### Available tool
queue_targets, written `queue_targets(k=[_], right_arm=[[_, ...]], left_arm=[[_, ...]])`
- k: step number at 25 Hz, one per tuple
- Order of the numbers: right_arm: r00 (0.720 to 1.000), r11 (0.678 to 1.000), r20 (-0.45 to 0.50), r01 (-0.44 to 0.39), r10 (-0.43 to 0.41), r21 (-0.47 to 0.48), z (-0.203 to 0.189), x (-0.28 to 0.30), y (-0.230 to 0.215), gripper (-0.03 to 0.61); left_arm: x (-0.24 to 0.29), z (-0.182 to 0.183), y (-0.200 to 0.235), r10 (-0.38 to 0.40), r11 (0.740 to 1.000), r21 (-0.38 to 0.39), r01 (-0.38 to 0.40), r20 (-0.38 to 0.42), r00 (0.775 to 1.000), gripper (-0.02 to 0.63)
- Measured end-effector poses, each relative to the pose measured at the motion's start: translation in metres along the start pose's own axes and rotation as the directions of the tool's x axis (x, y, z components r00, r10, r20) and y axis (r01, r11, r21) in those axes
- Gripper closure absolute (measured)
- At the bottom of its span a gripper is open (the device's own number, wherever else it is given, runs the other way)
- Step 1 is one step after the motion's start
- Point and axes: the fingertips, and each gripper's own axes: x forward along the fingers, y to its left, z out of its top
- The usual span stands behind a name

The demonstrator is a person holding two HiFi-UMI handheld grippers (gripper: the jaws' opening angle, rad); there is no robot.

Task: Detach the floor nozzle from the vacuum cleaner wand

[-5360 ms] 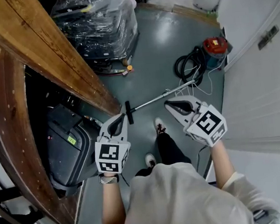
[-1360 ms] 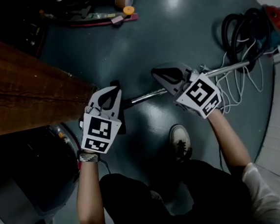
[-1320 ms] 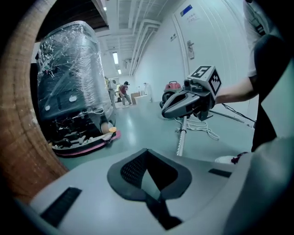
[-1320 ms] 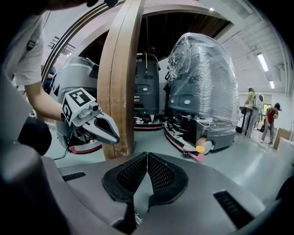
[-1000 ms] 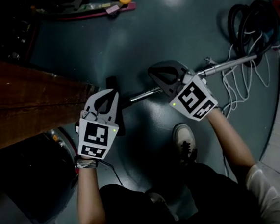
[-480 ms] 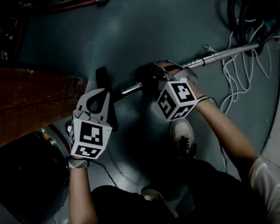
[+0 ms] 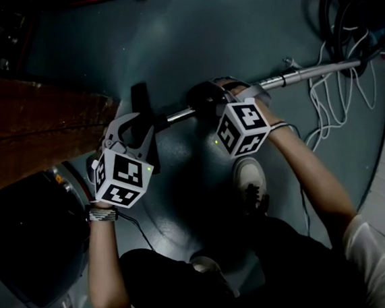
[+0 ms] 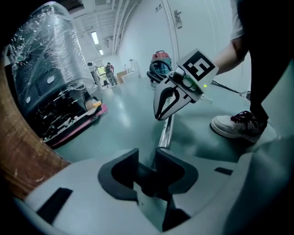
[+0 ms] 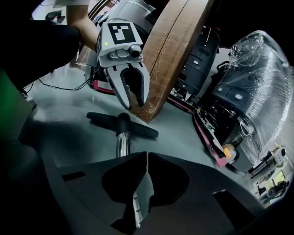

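A chrome wand (image 7: 306,72) lies on the dark green floor, its end in the black floor nozzle (image 7: 140,102). The nozzle is a flat black bar (image 9: 121,125) across the wand's chrome tip (image 9: 122,143). My left gripper (image 7: 141,126) hangs just over the nozzle's neck. Its jaws have just been opening and stand apart (image 8: 146,160) with nothing pressed between them; the wand (image 8: 164,133) shows beyond the gap. My right gripper (image 7: 200,103) sits low over the wand a little right of the nozzle, jaws shut tip to tip (image 9: 147,158), the wand passing under them.
A thick wooden beam (image 7: 34,124) slants close on the left, right behind the nozzle (image 9: 170,50). Plastic-wrapped machinery (image 8: 50,59) stands beyond. A red canister (image 8: 158,59) with coiled black hose (image 7: 348,13) and white cable (image 7: 323,103) lies far right. The person's shoe (image 7: 249,175) stands near the wand.
Both grippers have sunk toward the wand and nozzle. The right gripper has rolled so its marker cube faces differently. The left jaws, shut before, now stand apart.
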Motion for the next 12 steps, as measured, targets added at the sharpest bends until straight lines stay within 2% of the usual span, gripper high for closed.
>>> queue_targets(k=[5, 8, 12], right_arm=[[0.993, 0.994, 0.029, -0.111, 0.111, 0.006, 0.004, 0.007, 0.017, 0.535], [0.985, 0.985, 0.038, -0.170, 0.169, 0.023, 0.006, 0.008, 0.025, 0.444], [0.979, 0.978, 0.035, -0.200, 0.199, 0.049, 0.004, 0.010, 0.023, 0.413]], left_arm=[[0.007, -0.010, -0.005, -0.043, 0.999, -0.023, 0.043, -0.018, 0.999, 0.464], [0.014, -0.015, -0.013, -0.094, 0.995, -0.043, 0.093, -0.029, 0.995, 0.442], [0.024, -0.017, -0.022, -0.140, 0.990, -0.033, 0.138, -0.048, 0.989, 0.419]])
